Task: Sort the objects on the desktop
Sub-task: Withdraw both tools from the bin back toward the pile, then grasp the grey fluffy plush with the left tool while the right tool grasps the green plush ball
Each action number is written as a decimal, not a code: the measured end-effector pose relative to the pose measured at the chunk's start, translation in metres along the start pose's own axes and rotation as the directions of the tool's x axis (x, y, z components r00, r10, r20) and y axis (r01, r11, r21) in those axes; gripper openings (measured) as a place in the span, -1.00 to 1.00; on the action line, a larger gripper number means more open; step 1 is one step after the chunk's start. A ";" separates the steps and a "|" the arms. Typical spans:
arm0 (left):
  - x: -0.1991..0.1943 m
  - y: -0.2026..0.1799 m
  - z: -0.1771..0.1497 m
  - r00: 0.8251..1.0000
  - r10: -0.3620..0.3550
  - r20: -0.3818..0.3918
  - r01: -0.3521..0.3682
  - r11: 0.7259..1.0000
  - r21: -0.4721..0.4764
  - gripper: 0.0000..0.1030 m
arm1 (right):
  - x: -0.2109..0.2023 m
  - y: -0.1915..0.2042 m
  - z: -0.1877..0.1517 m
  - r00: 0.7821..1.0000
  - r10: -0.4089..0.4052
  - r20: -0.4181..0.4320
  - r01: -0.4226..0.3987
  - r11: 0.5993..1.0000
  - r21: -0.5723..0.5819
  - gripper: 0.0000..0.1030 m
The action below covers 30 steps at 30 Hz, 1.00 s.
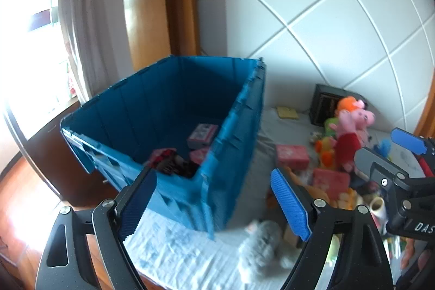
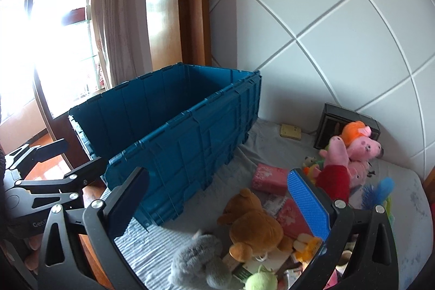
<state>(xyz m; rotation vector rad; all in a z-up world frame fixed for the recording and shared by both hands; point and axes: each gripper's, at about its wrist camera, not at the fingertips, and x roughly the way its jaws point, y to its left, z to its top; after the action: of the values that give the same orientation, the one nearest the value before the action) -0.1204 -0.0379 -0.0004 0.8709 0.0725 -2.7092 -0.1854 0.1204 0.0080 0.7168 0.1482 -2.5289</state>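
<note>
A deep blue crate point(image 1: 152, 110) stands on the sheet-covered surface point(image 1: 168, 243), with pink boxes point(image 1: 202, 135) and a dark red item lying on its floor. My left gripper point(image 1: 214, 205) is open and empty just in front of the crate's near corner. My right gripper point(image 2: 220, 205) is also open and empty, above a brown teddy bear point(image 2: 252, 222) and a grey plush point(image 2: 198, 254). To the crate's right lie a pink box point(image 2: 269, 175) and pink pig plush toys point(image 2: 350, 154).
A black box point(image 2: 348, 124) and a yellow pad point(image 2: 291, 131) sit against the white panelled wall. More small toys and a green plush point(image 2: 261, 279) crowd the near right. A curtained window and wooden floor lie left of the crate.
</note>
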 end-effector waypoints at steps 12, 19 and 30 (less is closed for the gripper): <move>0.031 -0.066 -0.083 0.980 -0.069 -0.189 0.085 0.993 0.082 0.72 | -0.006 -0.073 -0.106 0.985 -0.044 -0.168 0.068 0.988 0.138 1.00; 0.100 -0.088 -0.146 0.930 -0.068 -0.362 0.125 0.983 0.137 0.72 | 0.029 -0.098 -0.176 0.941 -0.074 -0.330 0.145 0.970 0.196 1.00; 0.177 -0.100 -0.197 0.885 -0.065 -0.461 0.160 0.972 0.171 0.72 | 0.074 -0.099 -0.239 0.899 -0.056 -0.434 0.184 0.949 0.257 1.00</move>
<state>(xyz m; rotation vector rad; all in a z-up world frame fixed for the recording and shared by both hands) -0.1757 0.0381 -0.2679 1.5984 -0.0620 -2.5866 -0.1788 0.2297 -0.2375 1.4149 -0.0405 -2.4999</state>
